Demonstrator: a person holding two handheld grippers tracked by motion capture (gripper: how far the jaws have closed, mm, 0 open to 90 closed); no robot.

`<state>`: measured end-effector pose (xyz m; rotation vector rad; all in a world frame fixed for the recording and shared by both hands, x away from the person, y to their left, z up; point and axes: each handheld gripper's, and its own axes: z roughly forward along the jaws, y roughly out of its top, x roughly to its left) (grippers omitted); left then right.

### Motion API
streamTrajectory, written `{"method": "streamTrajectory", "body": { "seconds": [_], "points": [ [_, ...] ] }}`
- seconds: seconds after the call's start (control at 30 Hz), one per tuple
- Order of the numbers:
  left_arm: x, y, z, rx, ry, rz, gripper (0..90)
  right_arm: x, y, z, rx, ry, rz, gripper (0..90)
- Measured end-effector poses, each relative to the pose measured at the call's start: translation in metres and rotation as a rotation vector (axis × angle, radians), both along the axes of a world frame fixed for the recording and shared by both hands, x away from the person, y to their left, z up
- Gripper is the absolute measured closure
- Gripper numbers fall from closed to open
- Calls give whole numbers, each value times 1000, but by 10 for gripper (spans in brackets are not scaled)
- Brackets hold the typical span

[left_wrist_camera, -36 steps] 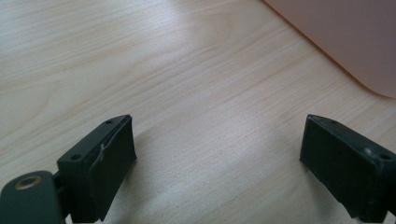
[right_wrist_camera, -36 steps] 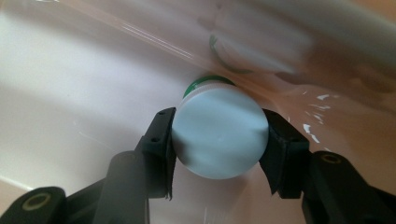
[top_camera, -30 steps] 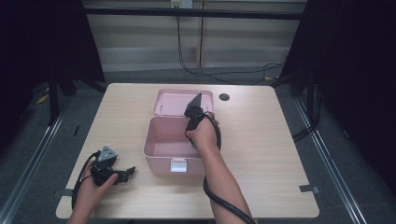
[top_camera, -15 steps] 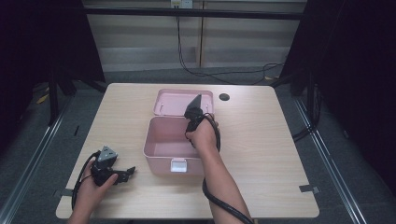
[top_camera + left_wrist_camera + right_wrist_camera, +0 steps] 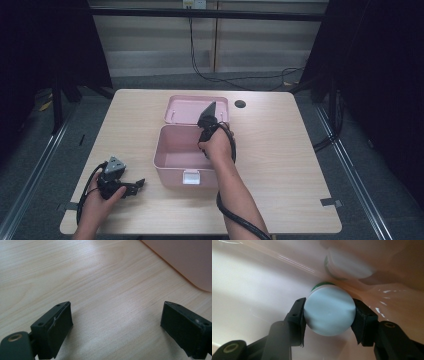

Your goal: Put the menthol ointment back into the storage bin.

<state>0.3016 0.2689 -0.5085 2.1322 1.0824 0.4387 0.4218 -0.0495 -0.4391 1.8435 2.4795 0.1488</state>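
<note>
Left gripper (image 5: 134,185) rests on desk (image 5: 300,165) near front-left corner, fingers (image 5: 53,327) spread wide, nothing between, pink box (image 5: 172,157) corner just ahead. I read this hand as idle. Right gripper (image 5: 328,315) reaches down into box at desk middle, fingers clamped either side of white cap of green-rimmed bottle (image 5: 329,312). Bottle upright in box corner near wall, long axis pointing up at me. I judge next move straight lift; wall close, tilt risks scrape.

No text, label, brand, number or sign can be read on anything in these views.
</note>
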Motion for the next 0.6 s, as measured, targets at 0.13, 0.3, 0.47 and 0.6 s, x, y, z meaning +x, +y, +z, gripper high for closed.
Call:
{"method": "streamTrajectory", "body": {
  "seconds": [0.13, 0.3, 0.47, 0.6],
  "points": [
    [0, 0, 0, 0, 0, 1, 98, 0, -1, 2, 7, -11, 1, 496],
    [0, 0, 0, 0, 0, 0, 98, -1, 0, 4, 9, -2, 3, 486],
    [0, 0, 0, -1, 1, 0, 97, -2, 1, 7, 9, -3, 8, 465],
    [0, 0, 0, -1, 1, 0, 98, -3, 1, 11, 11, -15, 7, 456]
  ]
}}
